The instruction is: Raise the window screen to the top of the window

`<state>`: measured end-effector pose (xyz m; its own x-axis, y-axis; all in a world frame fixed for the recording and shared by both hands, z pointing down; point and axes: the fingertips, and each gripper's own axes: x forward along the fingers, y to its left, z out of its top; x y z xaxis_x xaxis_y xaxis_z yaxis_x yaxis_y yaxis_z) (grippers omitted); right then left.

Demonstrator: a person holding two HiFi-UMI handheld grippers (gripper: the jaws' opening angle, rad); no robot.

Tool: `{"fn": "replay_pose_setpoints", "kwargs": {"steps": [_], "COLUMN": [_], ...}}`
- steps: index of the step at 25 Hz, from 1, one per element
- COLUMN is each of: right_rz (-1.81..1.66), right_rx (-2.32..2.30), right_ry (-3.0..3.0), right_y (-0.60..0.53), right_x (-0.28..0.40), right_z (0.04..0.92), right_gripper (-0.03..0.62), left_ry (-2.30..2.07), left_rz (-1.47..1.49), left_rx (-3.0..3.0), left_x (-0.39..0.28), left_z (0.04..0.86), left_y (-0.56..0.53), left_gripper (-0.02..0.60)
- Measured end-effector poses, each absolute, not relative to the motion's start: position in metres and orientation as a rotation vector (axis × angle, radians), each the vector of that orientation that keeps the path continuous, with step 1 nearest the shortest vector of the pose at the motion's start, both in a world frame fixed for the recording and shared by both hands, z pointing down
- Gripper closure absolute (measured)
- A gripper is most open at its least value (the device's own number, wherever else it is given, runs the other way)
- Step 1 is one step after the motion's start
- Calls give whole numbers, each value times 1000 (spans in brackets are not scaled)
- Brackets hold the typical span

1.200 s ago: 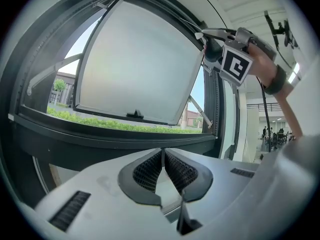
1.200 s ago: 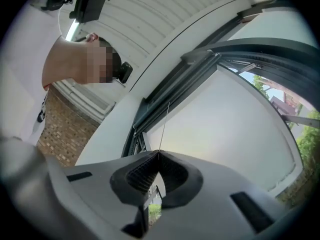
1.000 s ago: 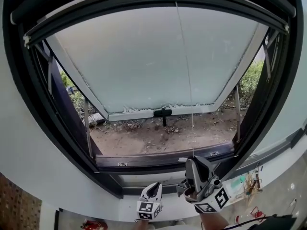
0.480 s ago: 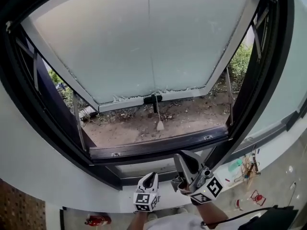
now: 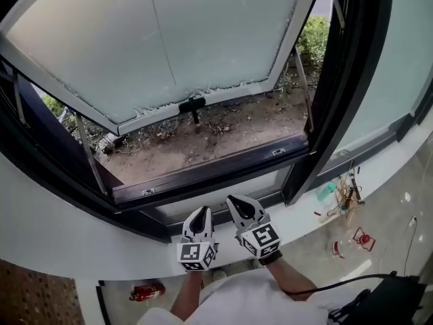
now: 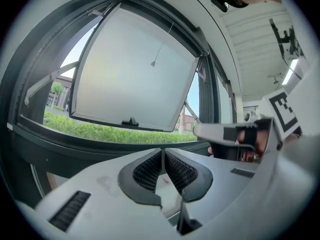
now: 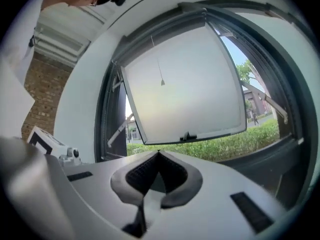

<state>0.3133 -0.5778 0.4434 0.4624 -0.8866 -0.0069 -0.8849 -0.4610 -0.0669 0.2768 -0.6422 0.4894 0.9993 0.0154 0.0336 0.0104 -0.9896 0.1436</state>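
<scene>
The window's frosted sash (image 5: 203, 32) stands swung outward, with a black handle (image 5: 193, 105) on its lower rail. A thin pull cord (image 5: 161, 42) hangs in front of the pane; its small end piece (image 7: 162, 82) dangles free, also in the left gripper view (image 6: 153, 63). No mesh shows across the opening. Both grippers sit low, side by side below the white sill (image 5: 298, 212). My left gripper (image 5: 201, 215) is shut and empty, its ribbed pads (image 6: 150, 169) pressed together. My right gripper (image 5: 241, 205) is shut as well, with nothing between its pads (image 7: 142, 171).
The dark window frame (image 5: 203, 175) runs across just above the grippers. Outside lie bare soil and a green hedge (image 7: 235, 144). On the floor are a red extinguisher (image 5: 145, 291), a small red thing (image 5: 364, 239) and some clutter (image 5: 345, 195) at the right.
My right gripper has dropped from the cord near the frame's bottom rail to beside the left one. The cord's end hangs free and higher. The head view has tilted downward.
</scene>
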Motion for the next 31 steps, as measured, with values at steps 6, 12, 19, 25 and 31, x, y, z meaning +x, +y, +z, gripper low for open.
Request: {"fn": "replay_pose_setpoints", "kwargs": {"steps": [6,12,19,25,31], "right_rz": [-110,-101,-84,-93,-86], "right_rx": [-2698,-2706,-2727,-2709,-2708], "right_ry": [1654,1680,1641,1661,1668], "right_y": [-573,-567,-569,-577,-584], "right_x": [309,306,313,304,304], "right_z": [467,466,464,468,469], "right_gripper": [594,594,594,594,594], "left_ry": [33,38,-23,-65,-84], "left_rz": [10,-12,-57,-29,-43], "left_rx": [2994,2987,3014,3013,3020], "left_x": [280,273,270,258,257], "left_z": [477,472,461,469,468], "left_y": [-628,-614,-627,-633,-642], "left_gripper": [561,561,561,561,561]}}
